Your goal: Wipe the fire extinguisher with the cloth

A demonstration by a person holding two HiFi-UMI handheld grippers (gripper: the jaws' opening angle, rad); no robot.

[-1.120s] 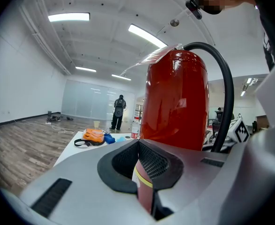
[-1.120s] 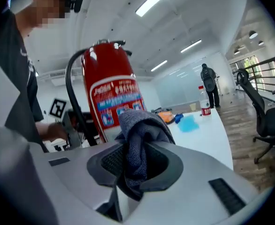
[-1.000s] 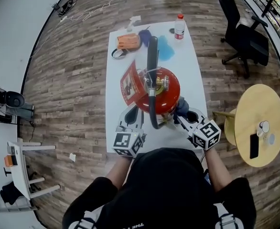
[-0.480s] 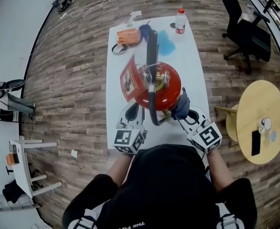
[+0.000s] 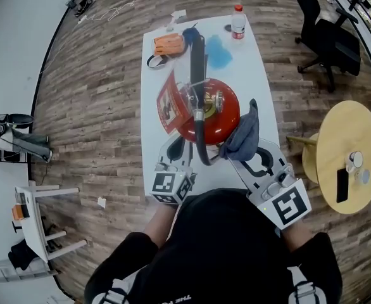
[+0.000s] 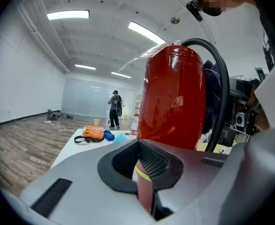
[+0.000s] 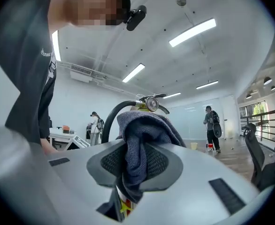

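The fingers [image 6: 76, 177] of the left gripper [image 5: 175, 145] are drawn together with nothing I can make out between them. They point at the lower body of the glossy red steel fire extinguisher [image 5: 218, 114], which stands upright in the middle of the long white table [image 5: 263, 75]; whether they touch it I cannot tell. The right gripper [image 5: 235, 156] has its fingers [image 7: 198, 172] clamped on a bunched dark blue-grey terry cloth [image 5: 244, 133], held up against the cylinder's right shoulder.

The wiping looks to be under way, on the upper right side. The next move, I judge, calls for sweeping the cloth across the dome and round the valve while the left gripper steadies the base.

The thick black rubber hose [image 5: 197, 128] loops down the near face and could snag the cloth. At the table's far end, well clear, lie an orange fabric pouch [image 5: 168, 44], a pale blue cloth [image 5: 220, 53] and a clear red-capped plastic bottle [image 5: 238, 21]. A round wooden side table [image 5: 344, 138] stands to the right.
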